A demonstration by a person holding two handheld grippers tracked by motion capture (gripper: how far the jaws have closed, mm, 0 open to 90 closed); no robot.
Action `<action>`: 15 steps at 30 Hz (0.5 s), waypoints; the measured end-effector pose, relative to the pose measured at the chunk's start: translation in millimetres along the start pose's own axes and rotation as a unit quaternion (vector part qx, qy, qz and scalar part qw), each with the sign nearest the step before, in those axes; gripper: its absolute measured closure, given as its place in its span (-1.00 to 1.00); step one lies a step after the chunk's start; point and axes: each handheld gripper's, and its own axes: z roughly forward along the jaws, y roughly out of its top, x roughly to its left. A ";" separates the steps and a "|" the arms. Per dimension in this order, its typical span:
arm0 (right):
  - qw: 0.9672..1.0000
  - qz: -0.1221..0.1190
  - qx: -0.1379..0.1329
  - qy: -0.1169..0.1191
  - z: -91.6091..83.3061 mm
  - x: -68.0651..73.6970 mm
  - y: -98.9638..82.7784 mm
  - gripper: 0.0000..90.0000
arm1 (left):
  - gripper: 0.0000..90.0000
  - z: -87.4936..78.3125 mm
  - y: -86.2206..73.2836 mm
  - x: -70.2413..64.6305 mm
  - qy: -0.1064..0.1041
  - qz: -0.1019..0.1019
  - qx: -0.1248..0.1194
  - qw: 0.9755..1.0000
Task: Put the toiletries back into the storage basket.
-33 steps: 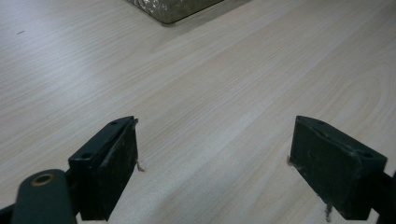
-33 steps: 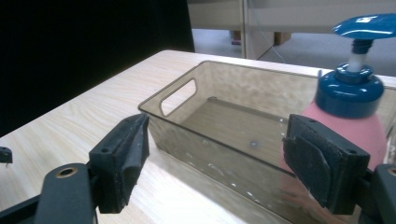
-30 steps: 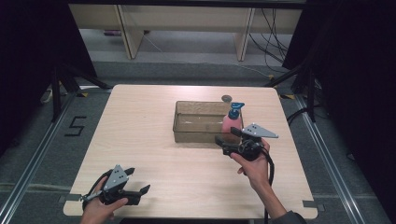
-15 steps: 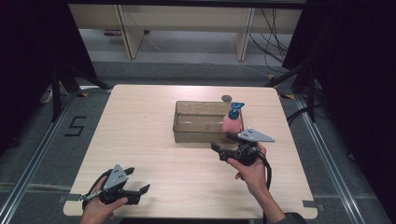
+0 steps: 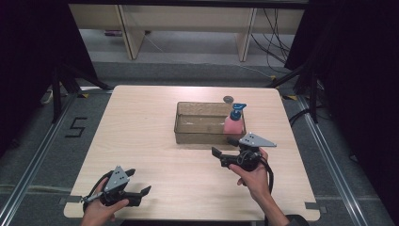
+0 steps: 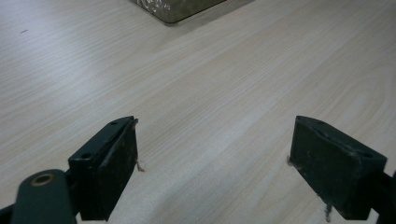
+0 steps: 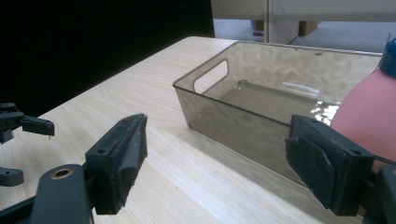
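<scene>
High view: a pale wooden table [image 5: 155, 141] fills the middle of a dark room, with two hand-held grippers at its near side. Largest thing on it is a clear brownish bin [image 5: 202, 123], which stands just beyond the right gripper [image 5: 224, 149] and well apart from the left gripper [image 5: 139, 181], up and to its right. A pink bottle [image 5: 233, 124] with a blue cap [image 5: 237, 109] stands upright at the bin's right end, just behind the right gripper's grey plate; whether it stands inside the bin or against its wall cannot be told. Farther back, beyond the bottle, a small dark round thing [image 5: 228, 99] lies on the table, too small to identify.

The right gripper is held low over the table in the person's right hand [image 5: 255, 177], pointing left along the bin's near wall. Its jaws are spread, have just been opening a little further, and hold nothing. In the right gripper view the bin's near wall and a handle cut-out show between the jaws, the bottle rises behind the right-hand jaw, and the left gripper shows far off at the left edge.

The left gripper, held in the left hand [image 5: 99, 211] near the table's front left corner, has its jaws spread wide over bare wood, nothing between them; the left gripper view shows one corner of the bin far ahead.
</scene>
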 end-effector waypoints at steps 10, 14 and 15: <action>1.000 0.017 -0.002 0.019 -2.0 6.9 -2.0 -0.65 | -0.67 -1.0 -0.2 -0.6 0.002 0.005 0.001 1.000; 1.000 -0.002 -0.005 0.015 -2.9 6.2 -4.9 -0.66 | -0.67 -2.1 0.5 -1.1 0.000 0.005 -0.003 1.000; 1.000 0.006 -0.007 0.014 -3.3 8.0 -6.1 -0.66 | -0.67 -2.4 0.5 -0.8 0.000 0.005 -0.003 1.000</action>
